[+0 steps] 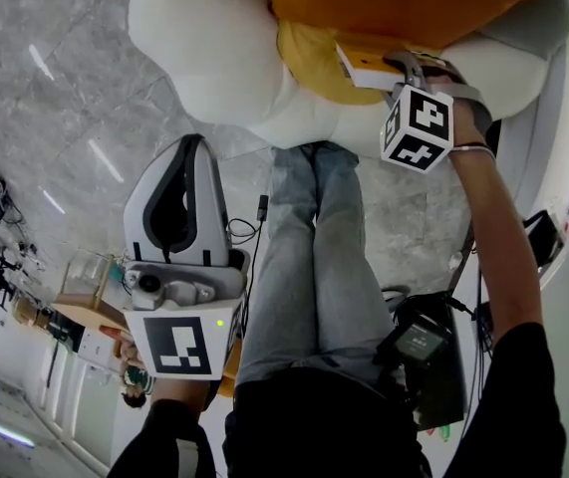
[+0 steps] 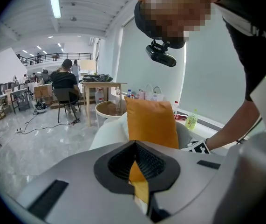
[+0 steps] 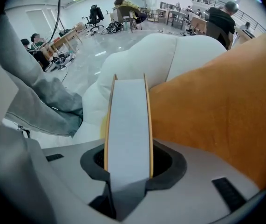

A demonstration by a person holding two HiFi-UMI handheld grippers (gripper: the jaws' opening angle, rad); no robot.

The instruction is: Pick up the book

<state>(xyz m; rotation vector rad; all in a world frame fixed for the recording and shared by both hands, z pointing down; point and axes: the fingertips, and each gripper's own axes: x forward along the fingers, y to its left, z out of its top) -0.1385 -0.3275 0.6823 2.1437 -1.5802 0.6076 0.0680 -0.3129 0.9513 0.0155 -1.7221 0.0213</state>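
The book (image 1: 366, 69) has yellow covers and white page edges and lies on the white armchair (image 1: 204, 48), just below the orange cushion (image 1: 404, 3). My right gripper (image 1: 404, 64) points down onto it. In the right gripper view the book (image 3: 129, 120) stands edge-on between the jaws of my right gripper (image 3: 129, 158), and both black pads (image 3: 163, 167) touch its covers. My left gripper (image 1: 194, 142) hangs over the floor, away from the chair, shut and empty. In its own view, my left gripper (image 2: 136, 146) faces the cushion (image 2: 151, 122).
A yellow cloth or pillow (image 1: 314, 63) lies under the book. The person's jeans-clad legs (image 1: 319, 257) stand in front of the chair on the grey marble floor (image 1: 55, 118). A round side table (image 2: 108, 110) stands behind the chair. People sit at desks farther back.
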